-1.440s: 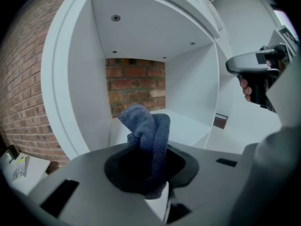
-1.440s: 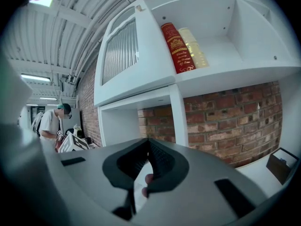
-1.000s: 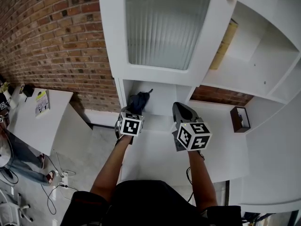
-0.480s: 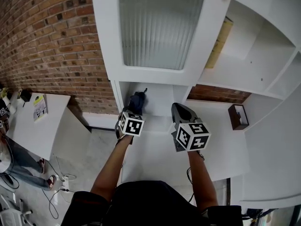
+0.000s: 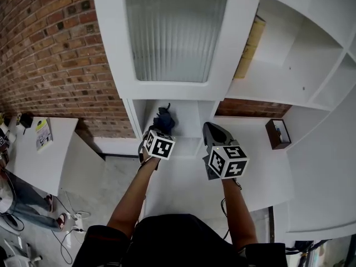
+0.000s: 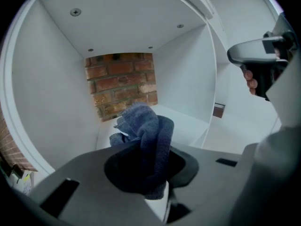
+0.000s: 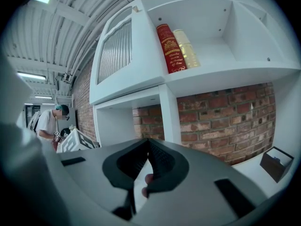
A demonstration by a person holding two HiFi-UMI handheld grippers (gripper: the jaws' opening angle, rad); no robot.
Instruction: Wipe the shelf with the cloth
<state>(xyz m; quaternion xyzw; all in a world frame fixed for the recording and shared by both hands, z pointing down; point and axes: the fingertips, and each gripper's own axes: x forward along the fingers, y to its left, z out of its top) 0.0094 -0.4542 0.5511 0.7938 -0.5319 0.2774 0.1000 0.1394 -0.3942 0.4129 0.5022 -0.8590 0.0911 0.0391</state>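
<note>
– Fingers, left gripper (image 6: 143, 171)?
– Clamped on the blue cloth (image 6: 146, 133). It's bunched and sticks out past the tips.
– Right gripper (image 7: 148, 144)?
– Fingers pressed together, nothing between them. It's outside the unit, just beside the left one, facing the brick wall (image 7: 221, 117).
– Cloth position?
– At the mouth of the open shelf (image 6: 188, 119), under the ribbed-glass door (image 5: 172, 32). Can't tell if it touches the shelf floor.
– Anything else?
– Red book (image 7: 169, 48) in the compartment up and to the right.
</note>
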